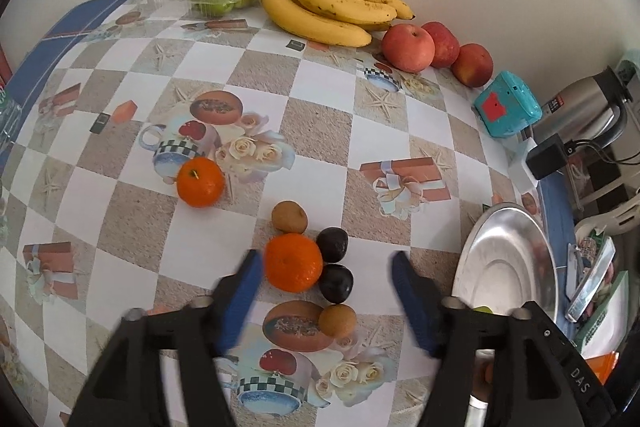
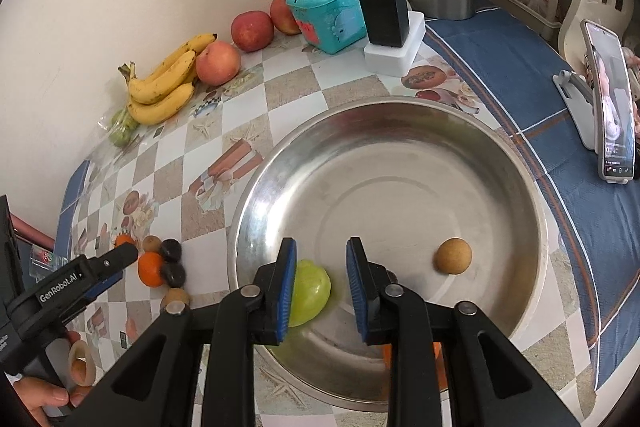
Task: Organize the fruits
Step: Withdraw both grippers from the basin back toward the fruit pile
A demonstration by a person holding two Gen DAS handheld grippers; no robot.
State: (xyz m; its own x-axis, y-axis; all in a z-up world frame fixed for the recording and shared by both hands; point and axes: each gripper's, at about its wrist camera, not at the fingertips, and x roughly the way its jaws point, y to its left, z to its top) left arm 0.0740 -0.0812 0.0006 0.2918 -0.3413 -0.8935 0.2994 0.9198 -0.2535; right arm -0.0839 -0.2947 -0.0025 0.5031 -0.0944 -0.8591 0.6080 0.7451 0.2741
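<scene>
Blue-padded and spread wide, the left gripper [image 1: 326, 267] hung empty over an orange [image 1: 293, 262] in a fruit cluster on the counter [image 1: 120, 227]. Round, firm and light, it would likely take a hold across its middle. The right gripper [image 2: 320, 271], parted narrowly, held nothing above the steel bowl [image 2: 520, 227].

My table [image 1: 328, 131] wears a checkered printed cloth. Far beyond the steel bowl [image 2: 256, 195], along the wall, lie bananas [image 1: 320, 7], three apples [image 1: 408, 47] and a teal box [image 1: 508, 107]. Left of the bowl sit tangerines [image 1: 294, 263], plums [image 1: 336, 283] and small brown fruits [image 1: 289, 216].
</scene>
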